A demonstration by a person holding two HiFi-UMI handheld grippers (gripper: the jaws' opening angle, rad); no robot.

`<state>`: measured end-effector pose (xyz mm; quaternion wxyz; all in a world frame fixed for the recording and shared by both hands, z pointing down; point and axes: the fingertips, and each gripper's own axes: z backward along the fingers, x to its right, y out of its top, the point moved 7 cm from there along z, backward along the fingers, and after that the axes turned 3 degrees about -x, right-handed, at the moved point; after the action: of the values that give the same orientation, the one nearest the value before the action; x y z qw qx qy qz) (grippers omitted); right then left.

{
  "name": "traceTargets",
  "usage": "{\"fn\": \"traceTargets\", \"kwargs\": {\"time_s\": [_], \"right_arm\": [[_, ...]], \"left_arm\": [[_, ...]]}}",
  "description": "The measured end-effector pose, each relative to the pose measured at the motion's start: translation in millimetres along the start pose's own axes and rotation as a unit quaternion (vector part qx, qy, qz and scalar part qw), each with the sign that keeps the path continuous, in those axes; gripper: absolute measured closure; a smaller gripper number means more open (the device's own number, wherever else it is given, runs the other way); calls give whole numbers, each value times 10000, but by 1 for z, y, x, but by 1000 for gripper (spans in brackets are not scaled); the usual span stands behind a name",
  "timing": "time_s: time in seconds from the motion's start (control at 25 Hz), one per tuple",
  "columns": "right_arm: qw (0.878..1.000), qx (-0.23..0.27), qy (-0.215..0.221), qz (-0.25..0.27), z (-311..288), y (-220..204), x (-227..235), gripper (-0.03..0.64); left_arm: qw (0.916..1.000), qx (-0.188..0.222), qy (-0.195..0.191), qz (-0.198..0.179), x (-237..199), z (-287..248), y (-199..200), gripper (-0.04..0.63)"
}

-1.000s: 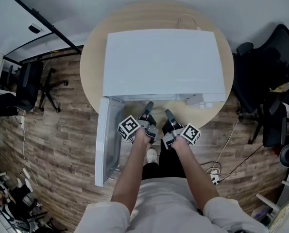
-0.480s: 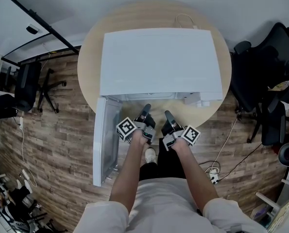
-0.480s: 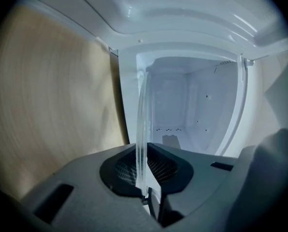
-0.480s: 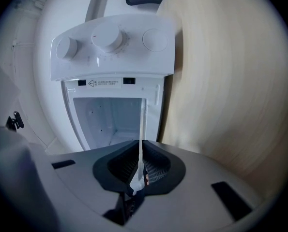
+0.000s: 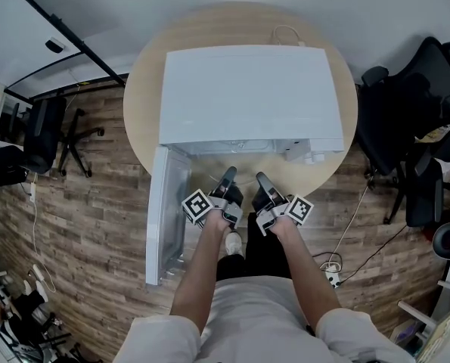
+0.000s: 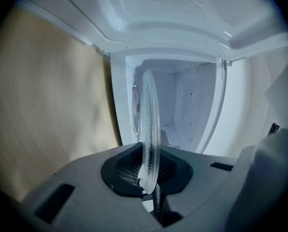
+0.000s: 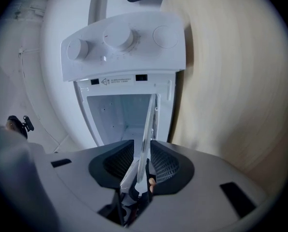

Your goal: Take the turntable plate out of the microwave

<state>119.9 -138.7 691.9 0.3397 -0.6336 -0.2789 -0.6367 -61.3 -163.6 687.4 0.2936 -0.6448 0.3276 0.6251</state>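
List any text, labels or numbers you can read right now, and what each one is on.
No words or numbers are legible.
Label strip below the microwave control panel: a warning triangle and small print, too small to read.
Dials: only faint marks, unreadable.
Marker cubes: black-and-white square patterns, no words.

A white microwave (image 5: 251,89) sits on a round wooden table (image 5: 143,104), its door (image 5: 164,218) swung open leftward.
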Motion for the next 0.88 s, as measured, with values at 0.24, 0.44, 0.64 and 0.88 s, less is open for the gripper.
{"fn": "traceTargets", "kwargs": {"time_s": [0.24,0.44,0.64,0.88], "right_arm": [[9994,-222,134,233,10,-11,-11,428],[9997,65,33,244,18,-16,-11,390],[9992,22,207,343,13,-21,-25,391],[9985,190,122,495,29,-42,-40,489]], "left_arm": [[9995,77,-200,220,-3,23,-18,567],[9991,83,-252,324,-7,45,-34,566],[9983,-330,-469,139,9,60,-54,566],[9953,-760,-592,-126,23,73,-72,568]]}}
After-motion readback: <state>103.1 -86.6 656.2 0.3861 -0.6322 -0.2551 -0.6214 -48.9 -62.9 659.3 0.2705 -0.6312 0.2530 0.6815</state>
